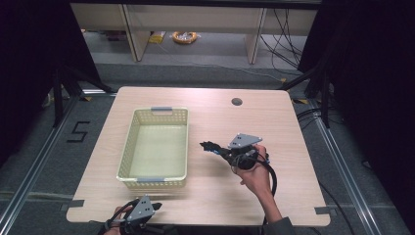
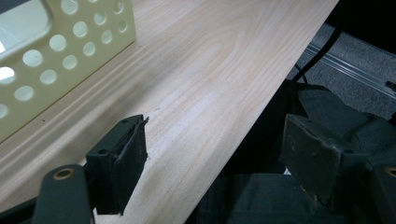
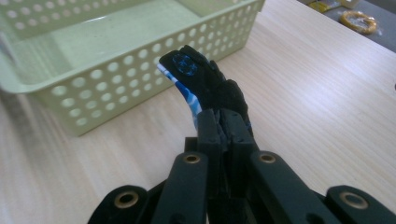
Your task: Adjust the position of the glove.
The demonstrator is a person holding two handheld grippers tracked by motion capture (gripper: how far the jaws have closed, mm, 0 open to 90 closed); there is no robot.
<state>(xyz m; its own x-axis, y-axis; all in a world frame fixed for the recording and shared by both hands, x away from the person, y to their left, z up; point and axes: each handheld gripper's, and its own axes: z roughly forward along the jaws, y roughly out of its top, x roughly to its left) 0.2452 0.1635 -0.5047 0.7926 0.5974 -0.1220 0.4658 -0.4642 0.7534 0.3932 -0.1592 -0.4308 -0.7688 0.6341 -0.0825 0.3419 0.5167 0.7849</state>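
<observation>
At the near edge of the pale wooden counter [image 1: 205, 196] the left gripper [image 1: 138, 213] is held low, and in the left gripper view its jaws are seen standing wide apart with nothing between them, one pad over the wood and the other past the counter's edge. Farther in, the right gripper [image 1: 211, 146] is held above the counter by the person's right hand [image 1: 255, 175], and its jaws are clamped together on a small black fabric piece with blue-and-white markings [image 3: 201, 81] (soft and crumpled, exact kind not to be told). The piece is carried clear of the wood, poking out beyond the jaw tips. Just beyond it, to the left in the high view, the pale yellow perforated plastic basket [image 1: 128, 147] is seen resting on the counter.
</observation>
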